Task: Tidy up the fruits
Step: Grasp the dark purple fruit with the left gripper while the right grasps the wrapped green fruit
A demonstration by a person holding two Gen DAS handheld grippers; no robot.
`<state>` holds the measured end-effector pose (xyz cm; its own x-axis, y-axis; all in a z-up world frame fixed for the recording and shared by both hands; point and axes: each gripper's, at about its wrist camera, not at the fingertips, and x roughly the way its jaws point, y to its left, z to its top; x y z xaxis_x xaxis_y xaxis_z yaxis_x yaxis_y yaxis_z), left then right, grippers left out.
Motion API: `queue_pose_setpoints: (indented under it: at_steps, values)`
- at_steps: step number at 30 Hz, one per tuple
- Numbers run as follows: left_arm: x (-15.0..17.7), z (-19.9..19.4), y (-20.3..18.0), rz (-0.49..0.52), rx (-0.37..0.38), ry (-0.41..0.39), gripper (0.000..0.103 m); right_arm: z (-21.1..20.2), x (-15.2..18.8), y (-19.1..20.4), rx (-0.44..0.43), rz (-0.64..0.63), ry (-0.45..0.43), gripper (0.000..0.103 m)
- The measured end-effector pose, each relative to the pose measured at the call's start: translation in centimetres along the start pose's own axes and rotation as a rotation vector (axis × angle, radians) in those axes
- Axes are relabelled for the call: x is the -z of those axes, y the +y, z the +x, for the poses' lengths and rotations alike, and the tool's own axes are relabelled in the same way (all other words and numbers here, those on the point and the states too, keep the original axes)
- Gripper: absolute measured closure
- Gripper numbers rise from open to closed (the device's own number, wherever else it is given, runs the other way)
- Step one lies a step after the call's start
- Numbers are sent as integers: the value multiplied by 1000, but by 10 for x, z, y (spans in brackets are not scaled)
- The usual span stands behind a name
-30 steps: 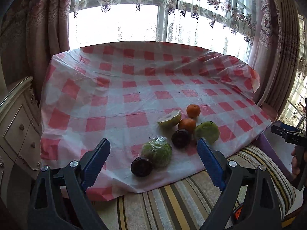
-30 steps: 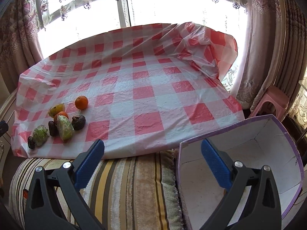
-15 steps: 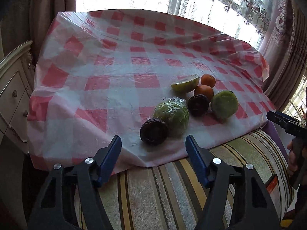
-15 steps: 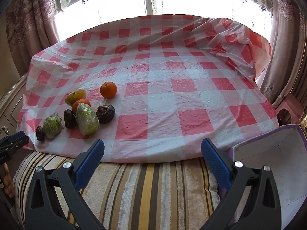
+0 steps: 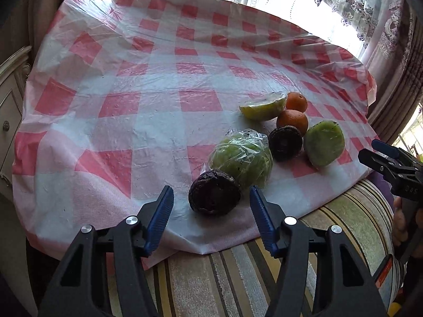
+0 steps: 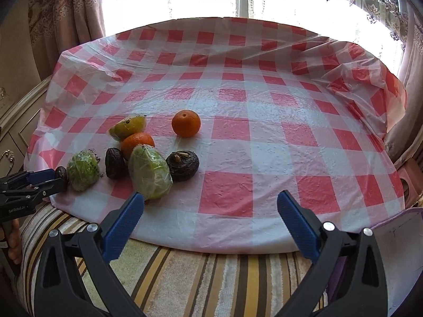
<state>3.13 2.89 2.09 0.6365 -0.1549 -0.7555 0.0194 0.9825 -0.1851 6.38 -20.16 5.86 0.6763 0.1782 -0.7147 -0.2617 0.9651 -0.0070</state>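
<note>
The fruits lie in a loose cluster on the red-and-white checked cloth (image 5: 158, 111), close to its near edge and toward the left near corner as the right wrist view shows it. Nearest the edge is a dark wrinkled fruit (image 5: 214, 192), touching a green fruit in clear wrap (image 5: 244, 161) behind it. Further in come a second dark fruit (image 5: 285, 142), a bare-looking green fruit (image 5: 324, 142), two oranges (image 5: 293, 120) and a yellow-green wedge (image 5: 263, 105); a third dark fruit (image 6: 183, 166) shows in the right wrist view. The cloth covers a striped cushion (image 5: 211, 285), with a pale cabinet (image 5: 10, 111) at its left side.

The left tongs (image 5: 211, 219) stand just short of the nearest dark fruit, blue pads either side of it and clear of it, grasping nothing; the jaws have just been closing. A second ago they were much wider and further back, with the cluster small beyond them. The right tongs (image 6: 211, 216) are spread wide over bare cloth, with the green fruit just beside the left pad; earlier they faced a purple-edged box (image 6: 396, 237), now at the right margin.
</note>
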Motion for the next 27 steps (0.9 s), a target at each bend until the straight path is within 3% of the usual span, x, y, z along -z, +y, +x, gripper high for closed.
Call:
queue_pose_setpoints:
  at_steps: [12, 20, 27]
  values:
    - [0, 7, -4, 22, 19, 11, 64, 31, -17, 34, -63, -87, 46, 3]
    - [3, 6, -10, 43, -11, -1, 65, 43, -20, 38, -85, -86, 74, 25]
    - [4, 5, -12, 52, -22, -5, 65, 48, -22, 45, -127, -107, 87, 58]
